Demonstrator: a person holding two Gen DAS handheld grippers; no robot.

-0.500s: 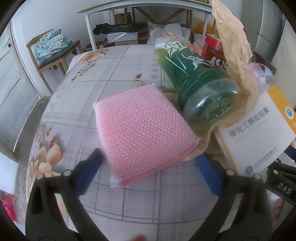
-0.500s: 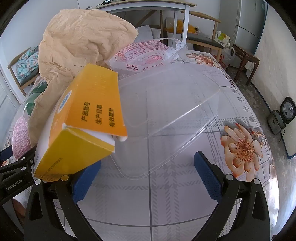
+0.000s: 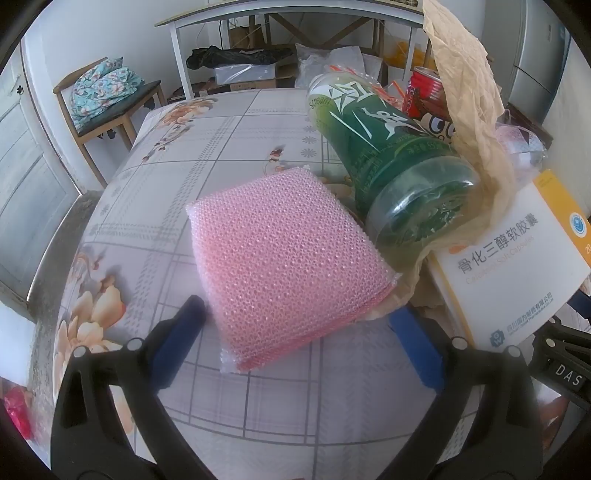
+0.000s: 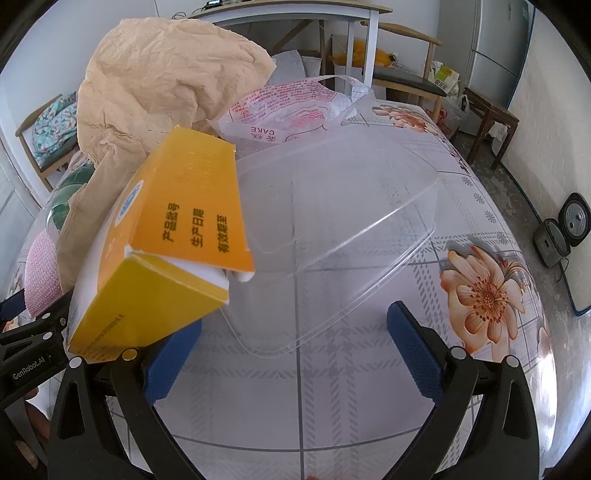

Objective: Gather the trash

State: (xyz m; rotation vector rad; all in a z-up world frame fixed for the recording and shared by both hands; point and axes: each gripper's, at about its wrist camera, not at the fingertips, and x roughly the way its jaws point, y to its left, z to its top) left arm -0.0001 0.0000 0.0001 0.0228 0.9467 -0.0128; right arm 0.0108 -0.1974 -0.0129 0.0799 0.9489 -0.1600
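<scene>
A pile of trash covers the flowered table (image 3: 221, 147). A pink bubble-wrap pad (image 3: 288, 258) lies flat just ahead of my left gripper (image 3: 299, 321), whose jaws stand wide open with the pad's near corner between them, untouched. Beside the pad lies a green plastic bottle (image 3: 399, 166) on its side, under crumpled tan paper (image 3: 469, 92). A yellow and white medicine box (image 4: 162, 240) leans over my right gripper's left finger. My right gripper (image 4: 295, 325) is open in front of a clear plastic container (image 4: 332, 229). A printed cake bag (image 4: 288, 107) lies behind it.
A red snack can (image 3: 424, 92) stands behind the bottle. Chairs (image 3: 107, 99) and a white table (image 3: 258, 22) with boxes underneath stand beyond the far edge. A wooden stool (image 4: 491, 122) and a round appliance (image 4: 572, 221) are on the floor to the right.
</scene>
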